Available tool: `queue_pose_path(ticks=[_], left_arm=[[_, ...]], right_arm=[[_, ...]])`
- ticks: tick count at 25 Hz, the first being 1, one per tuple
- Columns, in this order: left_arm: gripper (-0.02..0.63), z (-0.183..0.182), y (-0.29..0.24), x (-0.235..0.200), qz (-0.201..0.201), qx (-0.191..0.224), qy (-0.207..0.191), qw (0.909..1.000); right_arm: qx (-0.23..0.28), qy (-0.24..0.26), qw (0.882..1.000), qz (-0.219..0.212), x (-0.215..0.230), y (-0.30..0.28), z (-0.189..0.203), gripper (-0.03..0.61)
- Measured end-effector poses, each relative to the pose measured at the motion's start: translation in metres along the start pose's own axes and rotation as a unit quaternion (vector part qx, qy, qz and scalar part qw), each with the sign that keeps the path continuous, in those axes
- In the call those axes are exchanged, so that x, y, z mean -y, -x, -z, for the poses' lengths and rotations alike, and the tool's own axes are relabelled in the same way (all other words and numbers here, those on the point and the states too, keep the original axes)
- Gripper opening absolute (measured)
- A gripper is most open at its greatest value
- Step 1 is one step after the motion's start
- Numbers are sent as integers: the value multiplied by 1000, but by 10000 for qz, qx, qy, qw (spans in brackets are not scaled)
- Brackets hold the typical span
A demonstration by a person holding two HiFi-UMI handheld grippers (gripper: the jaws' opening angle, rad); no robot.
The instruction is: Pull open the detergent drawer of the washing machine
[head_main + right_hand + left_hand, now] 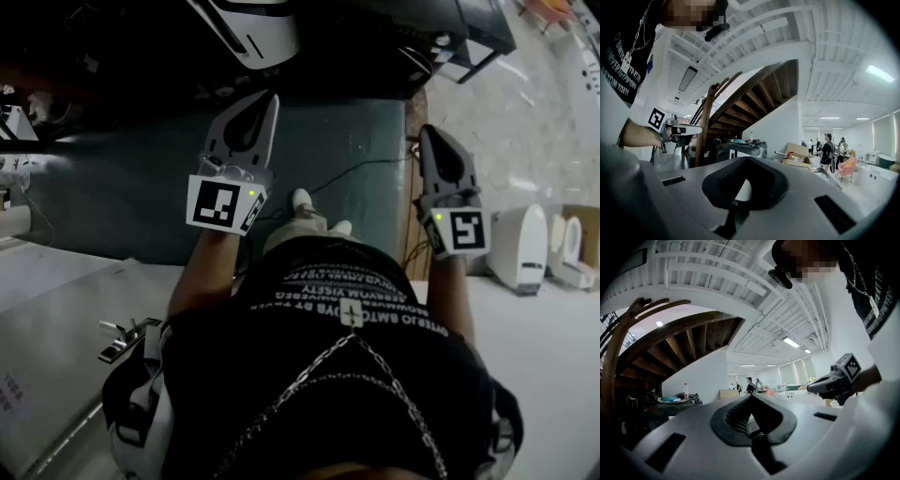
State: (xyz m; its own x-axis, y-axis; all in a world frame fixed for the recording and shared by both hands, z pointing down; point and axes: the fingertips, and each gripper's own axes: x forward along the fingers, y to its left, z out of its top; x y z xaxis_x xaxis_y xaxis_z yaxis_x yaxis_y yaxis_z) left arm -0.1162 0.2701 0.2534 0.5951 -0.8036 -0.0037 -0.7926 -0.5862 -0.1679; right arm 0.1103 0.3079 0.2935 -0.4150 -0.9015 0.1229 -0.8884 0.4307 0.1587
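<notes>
My left gripper point(270, 99) is held out level in front of the person's chest, jaws shut with nothing between them. My right gripper point(427, 133) is alongside at the right, also shut and empty. The left gripper view shows my left gripper point(750, 398) with its dark pads meeting, and the right gripper point(830, 383) hanging at the right. In the right gripper view my right gripper point(747, 160) is closed too, and the left gripper point(677, 131) shows at the left. I cannot make out a washing machine or its drawer in any view.
A dark green floor area point(131, 178) with a thin cable point(361, 171) lies below the grippers. White fixtures point(520, 246) stand at the right. A wooden staircase point(670, 338) rises nearby. Cardboard boxes point(797, 154) and people point(827, 149) are far off in the hall.
</notes>
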Motion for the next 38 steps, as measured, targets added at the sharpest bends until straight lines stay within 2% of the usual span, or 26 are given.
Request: queue_pose_path(ticks=[4, 6, 9, 22, 30, 38], left_arm=[[-4, 12, 9, -6, -61, -42, 125, 9999], [-5, 10, 7, -4, -70, 50, 173, 9998], [-5, 2, 4, 2, -8, 194, 175, 9997], [-5, 0, 4, 4, 64, 132, 136, 9998], [-4, -11, -2, 1, -8, 230, 176, 9996], [-5, -14, 0, 4, 26, 267, 157, 9995]], right_arm=[[57, -230, 9997, -15, -16, -7, -4, 3], [-37, -249, 9997, 12, -17, -9, -1, 3], [100, -298, 9995, -23, -20, -13, -7, 3], [-7, -265, 9996, -35, -27, -15, -7, 3], [136, -128, 9993, -329, -37, -19, -8, 3], [122, -228, 9989, -396, -44, -21, -13, 3]])
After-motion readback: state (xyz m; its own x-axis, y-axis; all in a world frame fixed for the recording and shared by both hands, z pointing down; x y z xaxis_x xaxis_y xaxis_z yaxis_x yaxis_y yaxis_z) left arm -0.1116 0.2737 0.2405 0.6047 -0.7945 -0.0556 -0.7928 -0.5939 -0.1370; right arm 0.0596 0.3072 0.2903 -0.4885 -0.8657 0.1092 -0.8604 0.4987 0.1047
